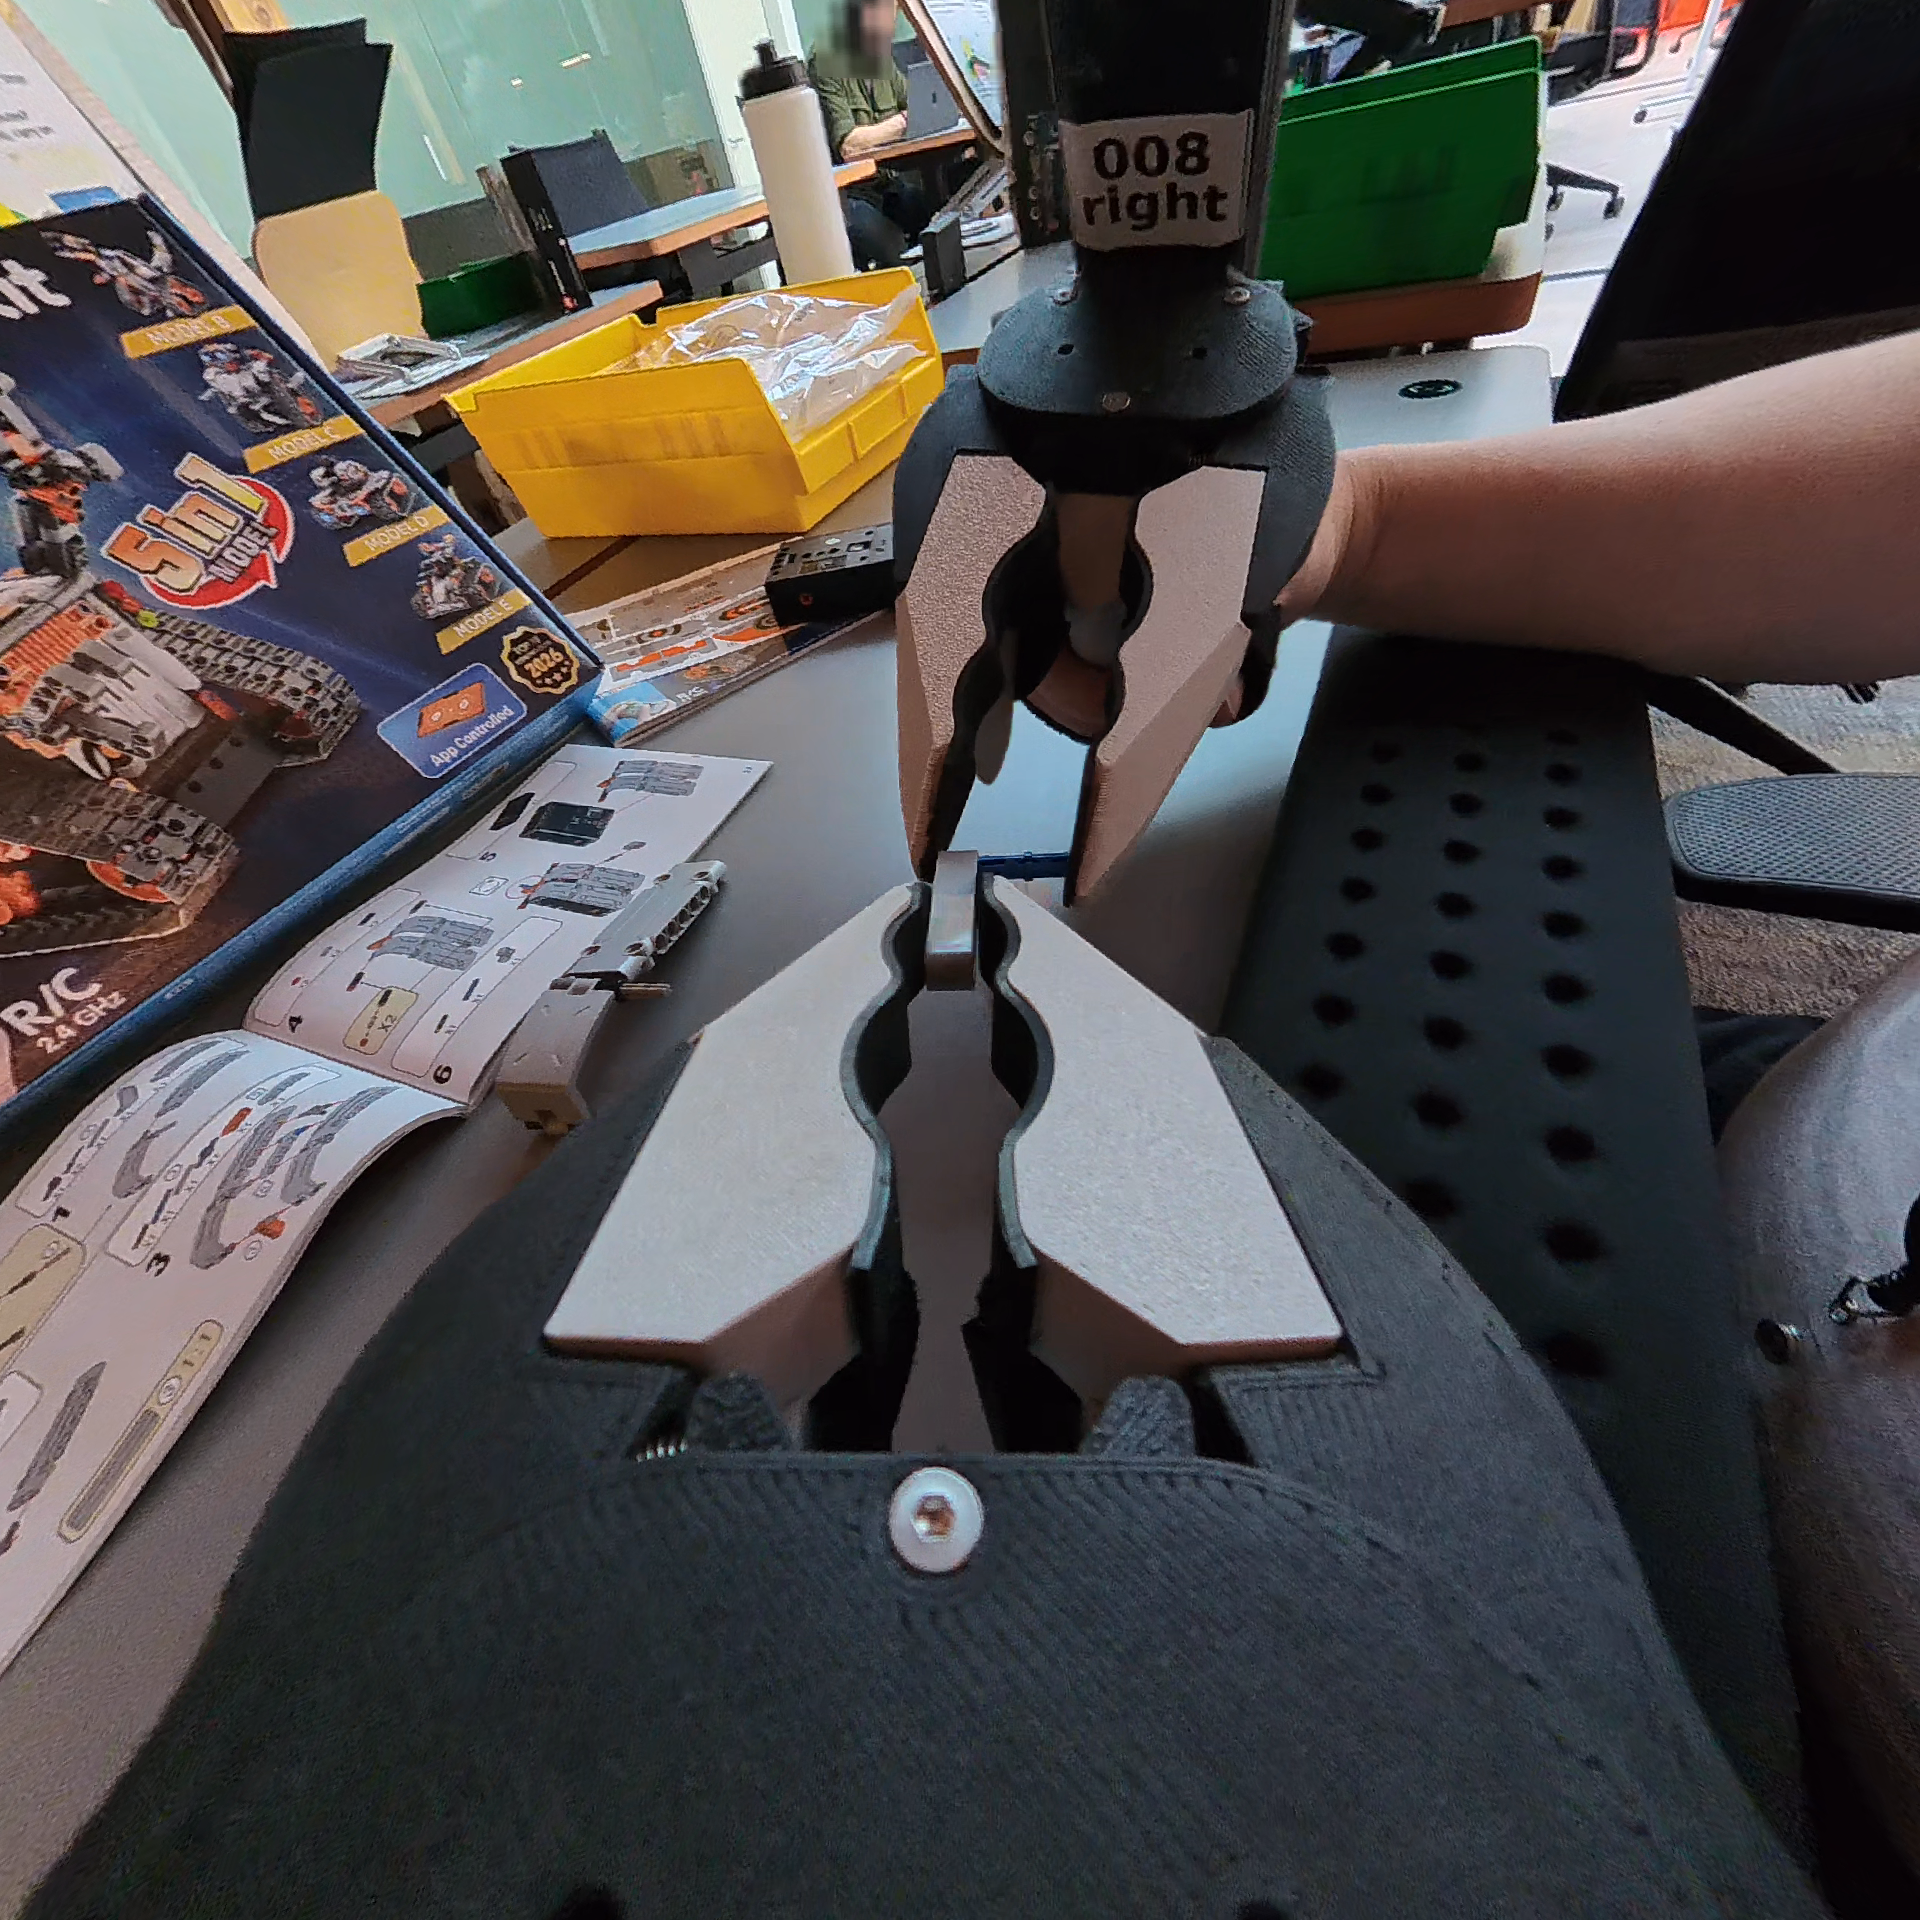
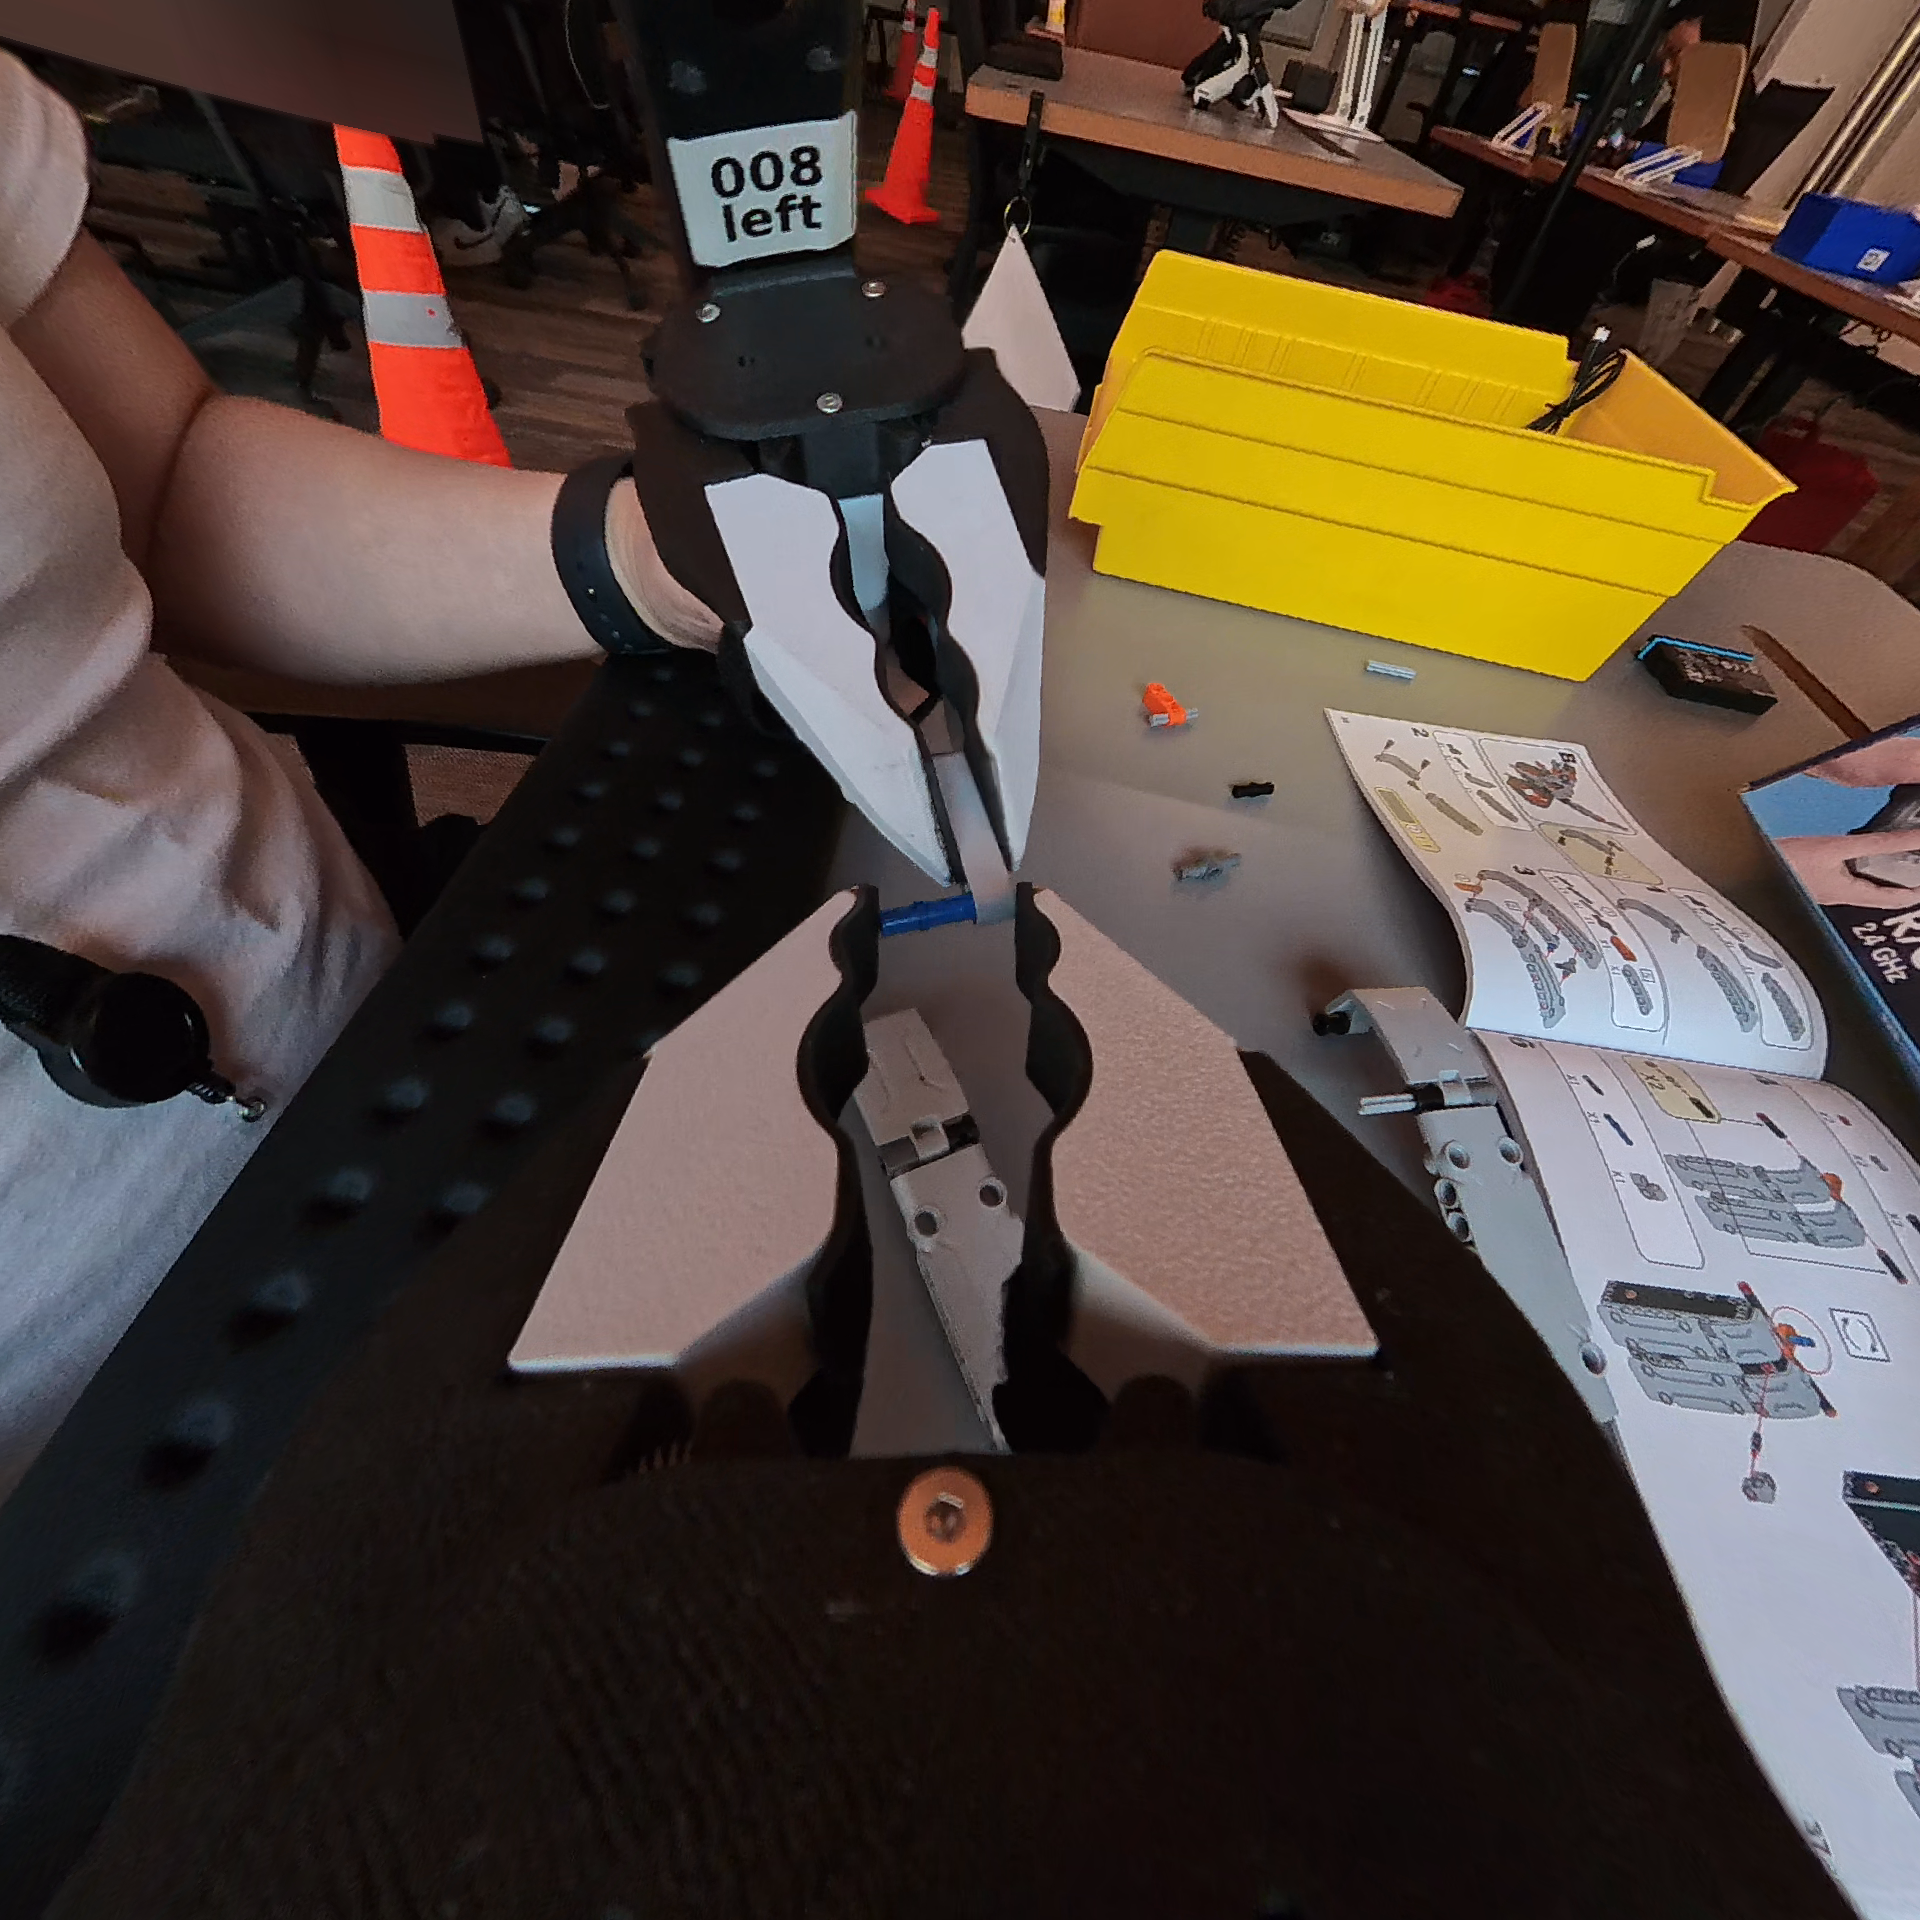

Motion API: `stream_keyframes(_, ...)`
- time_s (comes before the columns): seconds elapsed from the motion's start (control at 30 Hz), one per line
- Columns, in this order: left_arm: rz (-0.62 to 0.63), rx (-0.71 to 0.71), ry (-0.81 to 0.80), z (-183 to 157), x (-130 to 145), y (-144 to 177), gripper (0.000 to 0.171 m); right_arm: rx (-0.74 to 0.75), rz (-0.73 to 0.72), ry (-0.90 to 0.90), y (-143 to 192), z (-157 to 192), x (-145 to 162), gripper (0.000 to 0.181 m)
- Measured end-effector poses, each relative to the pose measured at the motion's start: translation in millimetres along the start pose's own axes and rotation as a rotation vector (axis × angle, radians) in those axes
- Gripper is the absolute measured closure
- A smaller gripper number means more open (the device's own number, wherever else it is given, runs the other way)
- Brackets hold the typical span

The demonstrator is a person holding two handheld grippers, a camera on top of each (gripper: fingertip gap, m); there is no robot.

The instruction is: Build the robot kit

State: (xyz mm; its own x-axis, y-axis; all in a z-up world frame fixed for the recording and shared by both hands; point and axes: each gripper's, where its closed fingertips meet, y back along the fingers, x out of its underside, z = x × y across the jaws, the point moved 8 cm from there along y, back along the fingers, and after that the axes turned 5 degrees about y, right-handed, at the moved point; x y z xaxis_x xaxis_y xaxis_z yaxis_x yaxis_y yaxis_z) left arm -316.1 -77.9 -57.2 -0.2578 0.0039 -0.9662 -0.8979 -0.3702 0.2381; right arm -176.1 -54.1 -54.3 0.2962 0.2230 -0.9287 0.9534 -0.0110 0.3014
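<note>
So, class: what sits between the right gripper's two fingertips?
In the right wrist view, a blue pin spans the right gripper, stuck into a grey piece pinched by the left gripper.

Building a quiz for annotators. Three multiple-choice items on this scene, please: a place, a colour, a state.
1. Where is the yellow bin? A on the table; B on the floor; C on a chair
2. What colour is the pin? A red; B blue; C green
3. The left gripper is: A open, empty; B shut on the grey piece; C lying flat
Answers: A, the bin stands on the table; B, the pin is blue; B, its fingers clamp the piece.
</note>
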Motion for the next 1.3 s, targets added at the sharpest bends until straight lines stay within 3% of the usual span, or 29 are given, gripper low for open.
stream_keyframes(0.4,0.082,-0.035,0.079,28,9,18,0.165,-0.041,0.05,-0.03,-33,-25,-1,0.156)
stream_keyframes(0.6,0.065,-0.054,0.073,46,10,24,0.165,-0.039,-0.001,-0.077,-43,-43,0,0.156)
stream_keyframes(0.83,0.045,-0.104,0.055,42,9,22,0.165,0.04,0.006,-0.011,-41,-37,-1,0.157)
stream_keyframes(1.1,0.02,-0.067,0.14,41,11,23,0.165,0.092,0.006,-0.001,-40,-31,-3,0.157)
stream_keyframes(1.3,-0.014,-0.088,0.133,42,9,26,0.166,0.133,-0.06,-0.007,-37,-30,-4,0.162)
